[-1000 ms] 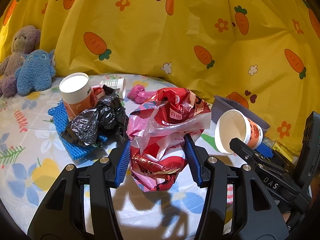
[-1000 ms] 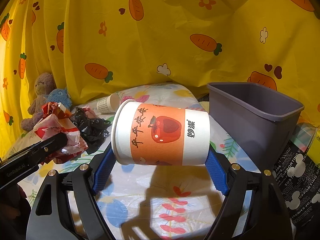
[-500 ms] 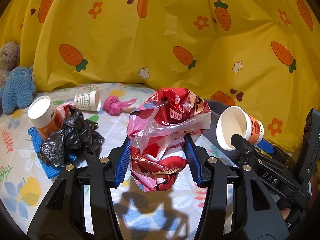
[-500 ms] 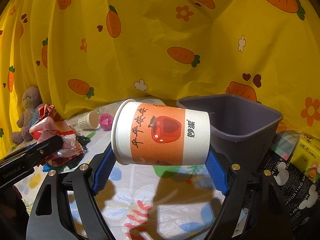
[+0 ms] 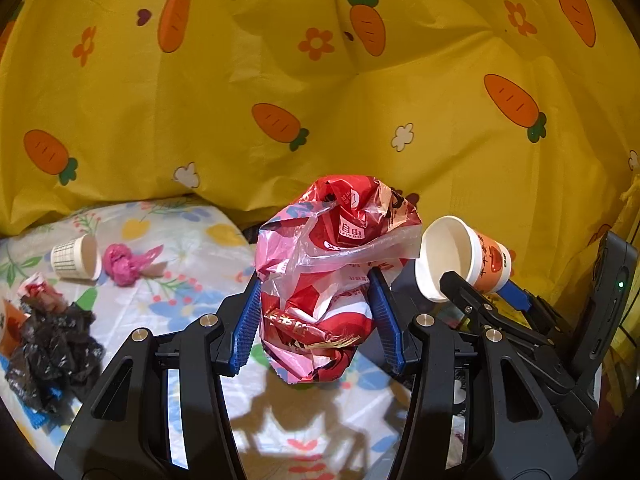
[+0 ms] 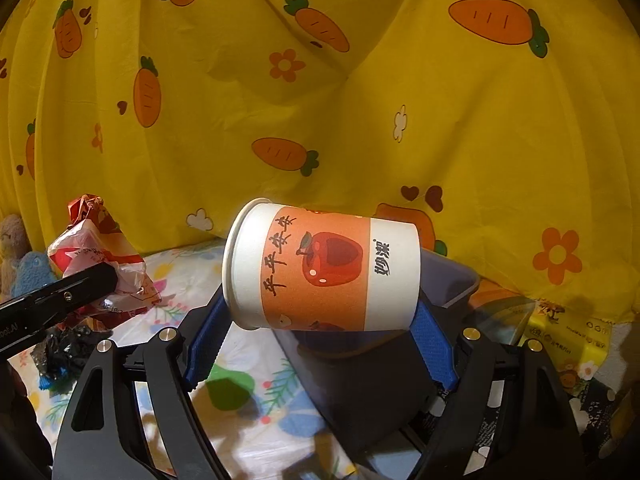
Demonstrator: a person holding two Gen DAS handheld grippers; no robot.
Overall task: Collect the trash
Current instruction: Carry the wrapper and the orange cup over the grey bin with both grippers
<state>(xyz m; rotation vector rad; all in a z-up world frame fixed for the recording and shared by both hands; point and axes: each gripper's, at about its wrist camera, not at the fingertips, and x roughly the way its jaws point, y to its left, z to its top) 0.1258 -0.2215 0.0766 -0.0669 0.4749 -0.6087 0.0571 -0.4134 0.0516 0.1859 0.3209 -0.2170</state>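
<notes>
My left gripper (image 5: 316,320) is shut on a crumpled red and white plastic bag (image 5: 332,272) and holds it above the table; the bag also shows at the left of the right wrist view (image 6: 100,252). My right gripper (image 6: 320,324) is shut on an orange and white paper cup (image 6: 320,268) lying sideways, rim to the left, right in front of the grey trash bin (image 6: 452,288). The cup also shows in the left wrist view (image 5: 460,260). The bin is mostly hidden behind the cup and the right gripper.
On the floral tablecloth (image 5: 192,240) at the left lie a small checked paper cup (image 5: 76,258), a pink wad (image 5: 124,264) and a crumpled black bag (image 5: 52,352). A yellow carrot curtain (image 5: 320,80) hangs behind. A yellow box (image 6: 568,332) sits right of the bin.
Both grippers have swung right and risen with their loads. The bin has come close under the cup. The trash pile has slid to the left edge.
</notes>
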